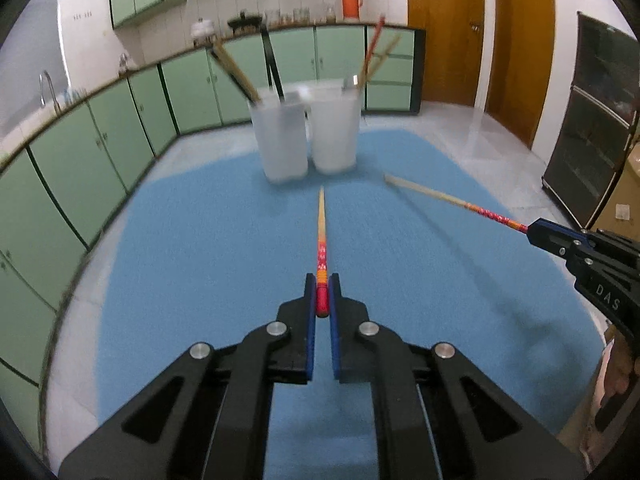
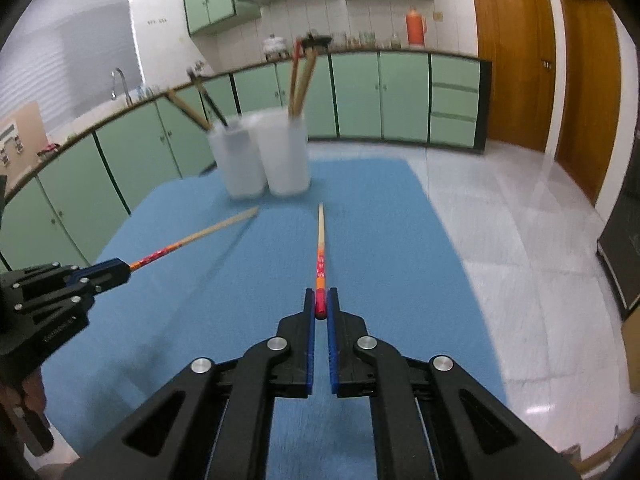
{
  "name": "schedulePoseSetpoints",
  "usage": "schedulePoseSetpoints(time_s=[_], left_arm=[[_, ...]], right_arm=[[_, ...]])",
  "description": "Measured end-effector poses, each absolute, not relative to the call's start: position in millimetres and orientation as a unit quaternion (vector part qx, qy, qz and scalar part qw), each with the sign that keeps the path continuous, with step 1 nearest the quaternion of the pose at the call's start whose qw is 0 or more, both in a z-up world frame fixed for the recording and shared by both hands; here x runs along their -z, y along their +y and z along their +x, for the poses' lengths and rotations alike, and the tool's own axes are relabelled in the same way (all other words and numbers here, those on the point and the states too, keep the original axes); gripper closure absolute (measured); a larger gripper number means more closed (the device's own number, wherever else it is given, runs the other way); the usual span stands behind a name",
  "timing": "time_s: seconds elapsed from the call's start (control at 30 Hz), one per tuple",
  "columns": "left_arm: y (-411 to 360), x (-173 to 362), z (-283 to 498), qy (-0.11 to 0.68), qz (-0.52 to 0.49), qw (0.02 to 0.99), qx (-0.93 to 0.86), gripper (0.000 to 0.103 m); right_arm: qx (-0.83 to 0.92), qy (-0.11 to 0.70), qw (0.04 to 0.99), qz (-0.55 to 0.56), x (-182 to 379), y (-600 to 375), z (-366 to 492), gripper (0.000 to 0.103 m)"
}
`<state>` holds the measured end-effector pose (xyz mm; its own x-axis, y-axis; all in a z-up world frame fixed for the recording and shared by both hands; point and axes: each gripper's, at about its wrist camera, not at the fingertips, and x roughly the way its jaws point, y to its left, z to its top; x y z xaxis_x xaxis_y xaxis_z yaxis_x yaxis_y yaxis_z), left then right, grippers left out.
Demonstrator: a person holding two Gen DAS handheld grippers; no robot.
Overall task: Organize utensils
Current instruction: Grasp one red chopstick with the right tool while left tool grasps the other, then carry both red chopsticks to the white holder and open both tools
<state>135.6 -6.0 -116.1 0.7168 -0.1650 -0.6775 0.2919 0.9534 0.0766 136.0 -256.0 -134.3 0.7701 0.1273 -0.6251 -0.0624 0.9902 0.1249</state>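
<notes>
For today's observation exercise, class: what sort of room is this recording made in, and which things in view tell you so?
Most likely a home kitchen. Green base cabinets run under a long counter with a sink tap, and an orange thermos flask stands on the counter beside jars.

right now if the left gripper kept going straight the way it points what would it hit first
Probably the two frosted cups: the left gripper holds a chopstick whose tip aims about at the gap between the left cup and the right cup. Which one is unclear.

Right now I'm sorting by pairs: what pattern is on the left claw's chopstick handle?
Red with pale speckles, orange band; chopstick shows best in left wrist view.
</notes>
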Motion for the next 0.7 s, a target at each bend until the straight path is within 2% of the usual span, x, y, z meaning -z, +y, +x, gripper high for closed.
schedulePoseSetpoints(time_s=[0.3,0.7], left_arm=[[-1,51,137,0.285,0.063,0.946,0.142,0.098],[-7,17,150,0.249,0.055,0.954,0.159,0.098]], right_arm=[[-0.072,0.277,0.957,0.049,75,-265,148,0.098],[-0.109,0.257,0.959,0.056,39,-263,179,0.098]])
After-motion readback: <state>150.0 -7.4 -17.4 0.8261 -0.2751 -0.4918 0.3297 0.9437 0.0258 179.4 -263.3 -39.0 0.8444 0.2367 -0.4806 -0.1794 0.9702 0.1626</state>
